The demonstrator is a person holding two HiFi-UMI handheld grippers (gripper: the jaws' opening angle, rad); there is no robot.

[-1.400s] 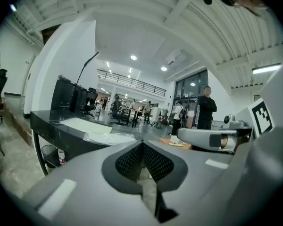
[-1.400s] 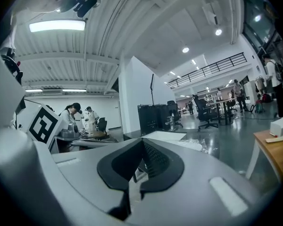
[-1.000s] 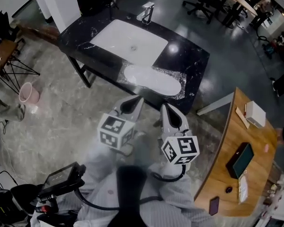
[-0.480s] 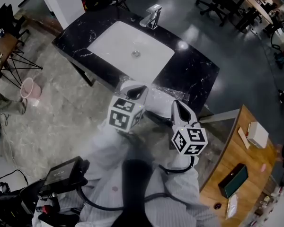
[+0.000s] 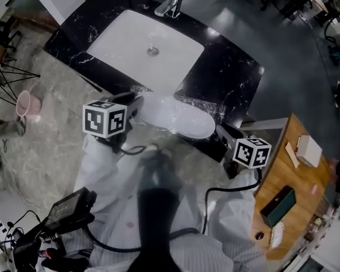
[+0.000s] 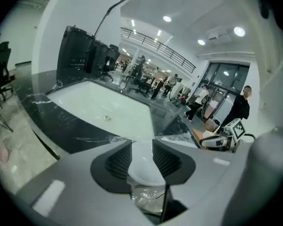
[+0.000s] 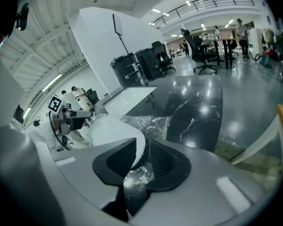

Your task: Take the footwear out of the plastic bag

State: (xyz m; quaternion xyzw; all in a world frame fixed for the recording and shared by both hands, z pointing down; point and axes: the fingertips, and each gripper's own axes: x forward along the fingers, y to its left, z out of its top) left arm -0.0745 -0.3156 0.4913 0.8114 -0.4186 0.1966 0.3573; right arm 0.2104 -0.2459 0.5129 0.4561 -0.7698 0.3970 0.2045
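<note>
A: Status at the left gripper (image 6: pixel 142 149)?
B: Opening right now, jaws astride one rounded end of the white footwear (image 6: pixel 142 166), with crinkled plastic bag (image 6: pixel 148 197) bunched just below. No firm pinch visible.
A: And the right gripper (image 7: pixel 142 157)?
B: Same, opening. Other end of the footwear against one jaw and clear of the other, bag in the gap too.
A: Layout from above?
B: Lying along the near edge of the black tabletop (image 5: pixel 226 67), long axis left to right across the body, still wrapped. One gripper at each end, facing inward toward each other, neither nearer.
A: Next move?
B: Probably close on bag at one end and on footwear at the other, then pull apart along that axis. Can't tell which end has the bag mouth.
A: Obstructions?
B: None on that line. White sink (image 5: pixel 124 44) just behind, faucet (image 5: pixel 171 7) beyond it at the far edge, wooden desk (image 5: pixel 300 174) well apart on the right. Main risk: sliding off the near edge.
</note>
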